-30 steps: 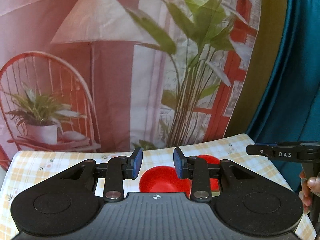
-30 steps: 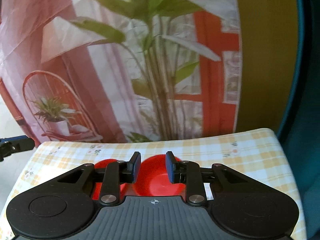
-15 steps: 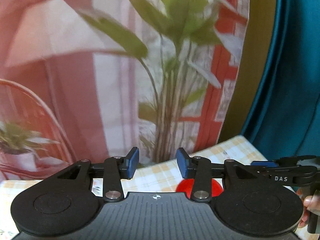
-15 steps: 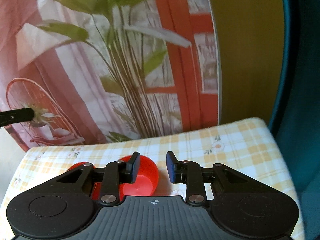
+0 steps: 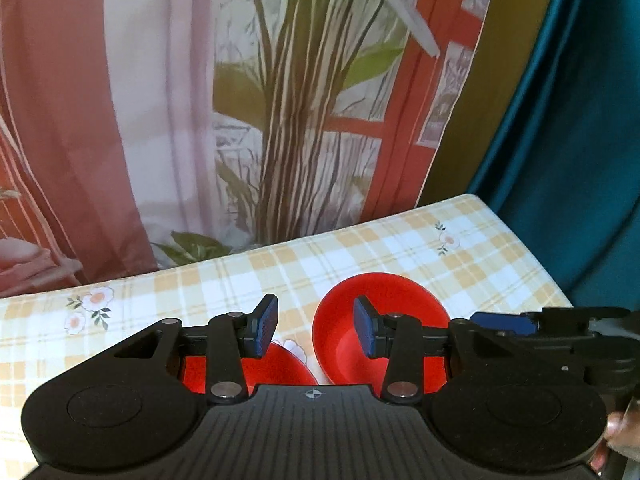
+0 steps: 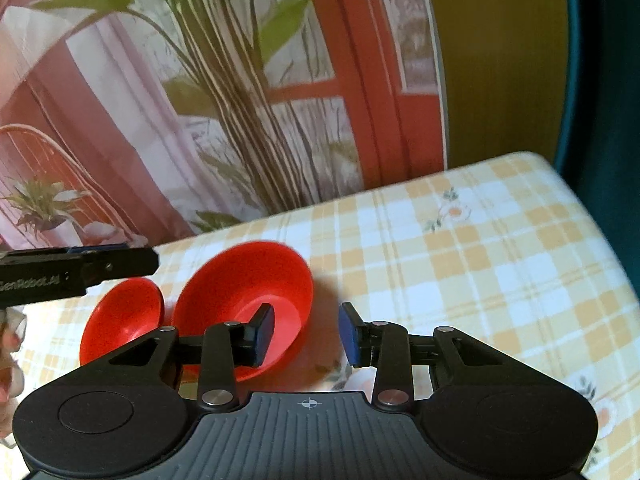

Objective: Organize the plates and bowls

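Two red bowls stand side by side on the checked tablecloth. In the right wrist view the larger red bowl [image 6: 244,292] is beside the smaller red bowl [image 6: 124,320] on its left. My right gripper [image 6: 306,334] is open and empty, its left finger over the larger bowl's right rim. In the left wrist view my left gripper [image 5: 316,332] is open and empty above the gap between the larger bowl [image 5: 380,324] and the smaller bowl [image 5: 280,368], which my gripper partly hides. The right gripper [image 5: 540,324] also shows at the right edge of that view.
The table with the yellow checked cloth [image 6: 480,264] ends at the right near a teal curtain [image 5: 580,160]. A printed backdrop with plants [image 5: 280,100] stands along the table's far edge. The left gripper's body [image 6: 72,272] reaches in from the left in the right wrist view.
Both grippers have swung right and tilted down toward the table, so the two bowls now show more fully. The right gripper's fingers have opened wider.
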Demonstrator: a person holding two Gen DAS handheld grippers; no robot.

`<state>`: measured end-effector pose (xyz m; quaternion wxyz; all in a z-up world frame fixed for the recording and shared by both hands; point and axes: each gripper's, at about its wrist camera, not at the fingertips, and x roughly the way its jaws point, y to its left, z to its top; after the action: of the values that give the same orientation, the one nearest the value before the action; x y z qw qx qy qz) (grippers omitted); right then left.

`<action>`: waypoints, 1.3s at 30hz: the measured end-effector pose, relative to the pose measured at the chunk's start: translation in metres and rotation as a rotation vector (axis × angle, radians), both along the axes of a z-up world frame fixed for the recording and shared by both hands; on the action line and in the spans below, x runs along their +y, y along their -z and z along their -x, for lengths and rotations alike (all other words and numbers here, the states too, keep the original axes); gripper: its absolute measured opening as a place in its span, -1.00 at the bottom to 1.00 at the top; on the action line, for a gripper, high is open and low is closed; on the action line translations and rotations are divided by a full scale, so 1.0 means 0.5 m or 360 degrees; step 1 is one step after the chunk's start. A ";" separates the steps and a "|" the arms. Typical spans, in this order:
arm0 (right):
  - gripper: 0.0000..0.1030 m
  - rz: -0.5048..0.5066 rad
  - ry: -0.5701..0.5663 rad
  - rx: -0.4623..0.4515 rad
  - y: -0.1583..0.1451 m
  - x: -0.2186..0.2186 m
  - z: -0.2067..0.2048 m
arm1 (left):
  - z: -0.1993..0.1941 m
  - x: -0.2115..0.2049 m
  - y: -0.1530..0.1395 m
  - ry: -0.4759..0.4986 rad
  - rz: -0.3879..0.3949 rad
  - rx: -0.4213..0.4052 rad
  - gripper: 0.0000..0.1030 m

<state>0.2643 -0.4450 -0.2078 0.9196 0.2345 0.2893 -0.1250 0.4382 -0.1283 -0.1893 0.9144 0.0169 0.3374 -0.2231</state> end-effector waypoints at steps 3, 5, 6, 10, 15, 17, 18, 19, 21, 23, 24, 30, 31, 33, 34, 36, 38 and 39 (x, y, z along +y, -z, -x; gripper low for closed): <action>-0.35 -0.0001 -0.0006 0.0005 0.007 0.008 0.001 | -0.011 -0.009 0.010 0.0013 -0.0009 0.0023 -0.15; -0.35 -0.0013 -0.0011 0.0014 0.011 0.012 0.001 | -0.015 -0.017 0.017 0.0024 -0.0026 0.0032 -0.15; -0.35 -0.0021 -0.0014 0.0017 0.013 0.014 0.000 | -0.016 -0.021 0.020 0.0028 -0.0034 0.0037 -0.15; -0.42 -0.0032 -0.0011 0.0013 0.016 0.016 0.002 | -0.017 -0.031 0.031 0.0055 -0.0049 0.0053 -0.15; -0.51 -0.0045 -0.0025 0.0003 0.020 0.016 0.003 | -0.015 -0.038 0.042 0.0092 -0.0056 0.0066 -0.16; -0.53 -0.0053 -0.0027 0.0002 0.020 0.017 0.002 | -0.018 -0.042 0.047 0.0088 -0.0071 0.0074 -0.16; -0.54 -0.0057 -0.0030 0.0001 0.020 0.017 0.002 | -0.020 -0.042 0.050 0.0086 -0.0073 0.0079 -0.16; -0.55 -0.0058 -0.0033 0.0001 0.021 0.017 0.002 | -0.022 -0.041 0.053 0.0086 -0.0066 0.0087 -0.16; -0.58 -0.0062 -0.0035 -0.0002 0.021 0.018 0.002 | -0.027 -0.039 0.058 0.0084 -0.0047 0.0103 -0.22; -0.64 -0.0066 -0.0035 -0.0004 0.022 0.018 0.001 | -0.027 -0.038 0.062 0.0093 -0.0049 0.0108 -0.46; -0.72 -0.0067 -0.0036 -0.0009 0.022 0.018 0.001 | -0.025 -0.039 0.063 0.0091 -0.0067 0.0103 -0.61; -0.74 -0.0047 -0.0001 -0.0029 0.012 0.013 0.006 | -0.018 -0.028 0.056 0.0107 -0.0048 0.0086 -0.70; -0.74 -0.0044 0.0007 -0.0035 0.008 0.012 0.008 | -0.013 -0.027 0.049 0.0113 -0.0045 0.0072 -0.70; -0.74 -0.0038 0.0023 -0.0051 -0.002 0.010 0.013 | -0.002 -0.028 0.036 0.0122 -0.0043 0.0043 -0.70; -0.74 -0.0033 0.0027 -0.0059 -0.007 0.010 0.015 | 0.003 -0.028 0.028 0.0124 -0.0041 0.0030 -0.70; -0.74 -0.0019 0.0028 -0.0082 -0.021 0.011 0.019 | 0.013 -0.025 0.014 0.0125 -0.0038 0.0010 -0.70; -0.74 -0.0009 0.0025 -0.0106 -0.035 0.014 0.022 | 0.024 -0.018 0.000 0.0122 -0.0035 -0.0008 -0.70; -0.74 -0.0006 0.0022 -0.0123 -0.044 0.017 0.023 | 0.029 -0.014 -0.006 0.0119 -0.0034 -0.0016 -0.70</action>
<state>0.2527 -0.4365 -0.1860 0.9288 0.2428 0.2523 -0.1215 0.4235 -0.1354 -0.1864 0.9069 0.0404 0.3342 -0.2534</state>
